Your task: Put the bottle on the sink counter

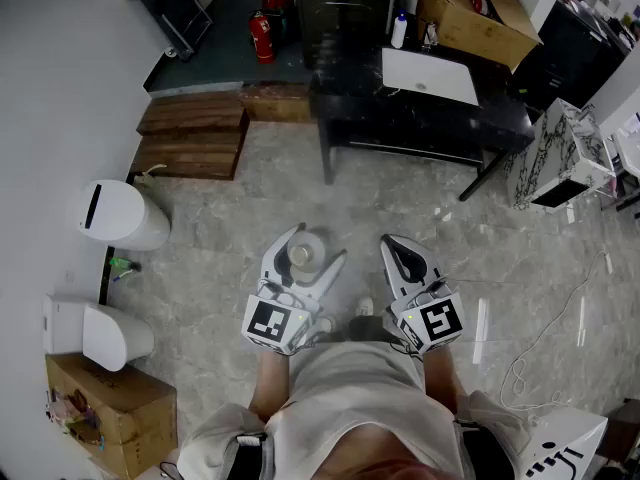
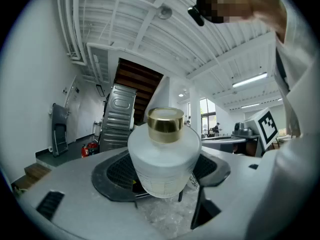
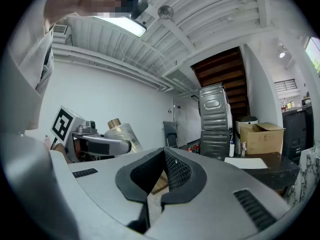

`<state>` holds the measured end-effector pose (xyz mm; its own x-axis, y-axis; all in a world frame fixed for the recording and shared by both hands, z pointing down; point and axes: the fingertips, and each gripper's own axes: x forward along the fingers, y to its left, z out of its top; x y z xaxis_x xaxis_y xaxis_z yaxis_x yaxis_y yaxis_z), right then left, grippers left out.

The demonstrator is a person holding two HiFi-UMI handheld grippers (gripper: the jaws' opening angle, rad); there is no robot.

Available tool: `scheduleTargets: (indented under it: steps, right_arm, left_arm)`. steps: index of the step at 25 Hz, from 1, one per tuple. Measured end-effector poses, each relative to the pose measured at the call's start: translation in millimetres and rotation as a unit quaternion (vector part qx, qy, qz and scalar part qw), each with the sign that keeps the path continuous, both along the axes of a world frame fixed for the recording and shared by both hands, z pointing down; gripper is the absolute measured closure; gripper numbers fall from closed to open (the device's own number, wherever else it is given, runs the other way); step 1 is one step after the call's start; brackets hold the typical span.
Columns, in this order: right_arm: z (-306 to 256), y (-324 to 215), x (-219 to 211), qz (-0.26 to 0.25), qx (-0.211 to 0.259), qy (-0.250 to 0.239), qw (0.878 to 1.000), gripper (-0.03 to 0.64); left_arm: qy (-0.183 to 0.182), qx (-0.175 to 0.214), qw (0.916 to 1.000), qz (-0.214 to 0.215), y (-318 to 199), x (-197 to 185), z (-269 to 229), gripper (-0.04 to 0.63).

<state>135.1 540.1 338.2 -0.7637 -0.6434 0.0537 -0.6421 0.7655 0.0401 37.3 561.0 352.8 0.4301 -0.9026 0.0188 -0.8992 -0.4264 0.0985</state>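
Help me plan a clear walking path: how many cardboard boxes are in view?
2. One cardboard box sits open on the black table at the head view's top right; the other box stands on the floor at its lower left. More may lie hidden behind furniture.

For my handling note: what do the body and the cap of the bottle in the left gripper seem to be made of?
The bottle body looks like frosted glass, possibly frosted plastic: milky, matte, with a yellowish tint showing faintly through its lower part. The cap looks like polished gold-coloured metal or metallised plastic: it shines with bright reflections.
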Motion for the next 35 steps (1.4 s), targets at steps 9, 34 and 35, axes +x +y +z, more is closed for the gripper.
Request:
scheduleTargets:
  steps: [9,34,35]
  right_arm:
    - [-3.7,5.0,-7.5,0.017,0.006,-0.011,1.0,0.623]
    - [8.1,-112.5,-11.2,0.023,-0.01,-0.011,1.0,0.623]
    - [6.9,-120.8,-9.6,0.02,-0.01,-0.011,1.0,0.621]
  left_arm:
    - [-0.005,0.013,0.9999,0.009,1.6,-9.1,-9.6,0.265]
    - [-0.012,0.01,0.9999,-0.002,-111.5,-18.1,-6.0,0.265]
    - [-0.014,0.01,0.9998,-0.003,-118.6,-16.1,-7.3,0.265]
